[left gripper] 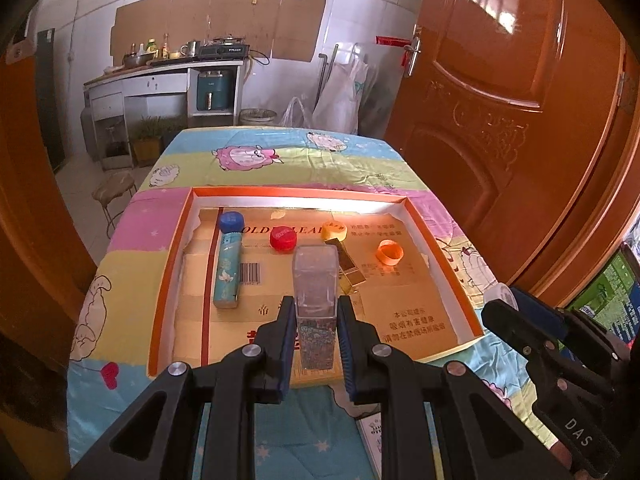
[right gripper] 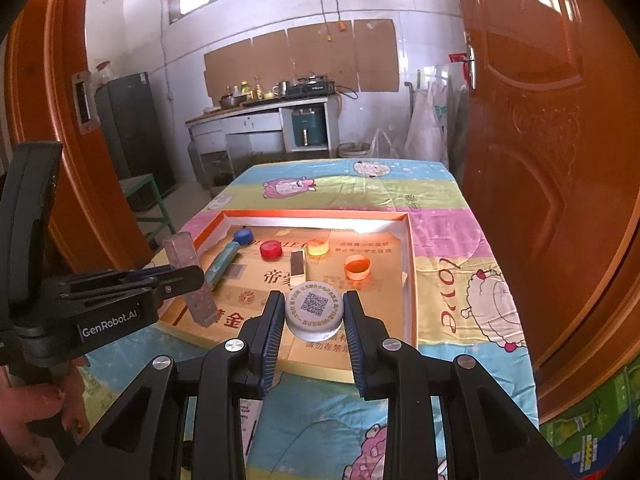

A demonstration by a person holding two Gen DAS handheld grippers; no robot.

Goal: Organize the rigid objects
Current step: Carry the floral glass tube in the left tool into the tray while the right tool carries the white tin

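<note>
Surface: table under a soft cartoon-print quilt (left gripper: 256, 168) in pastel bands, set between glossy red-brown carved doors (left gripper: 500, 92); tiled wall and a kitchen counter (left gripper: 160, 76) far behind.

Nearest, left gripper (left gripper: 314, 316): black rigid frame, blue ribbed pads, jaws clamped on a clear plastic box (left gripper: 314, 292). The box is tall, square in section, upright; its lower part holds fine speckled, glittery material, its upper part looks hazy. It hangs over the near edge of the tray.

Right gripper (right gripper: 314, 316): same build, jaws clamped on a white bottle cap (right gripper: 314, 316). The cap is round, with a ribbed skirt and a QR code printed on the flat top; it is also held over the tray's near edge.

Tray (left gripper: 172, 276): shallow cardboard lid, orange rim, white inner walls, tan printed floor. Contents, near to far:
- light-blue lighter (left gripper: 228, 268), slim and rounded, lying flat at left
- gold-and-black flat rectangular piece (left gripper: 346, 268), glossy, near centre
- orange cap (left gripper: 390, 254), translucent, open side partly toward the camera, at right
- red cap (left gripper: 283, 237), ribbed
- yellow cap (left gripper: 335, 231), just beyond the gold piece
- blue cap (left gripper: 231, 222), touching the lighter's far end
</note>
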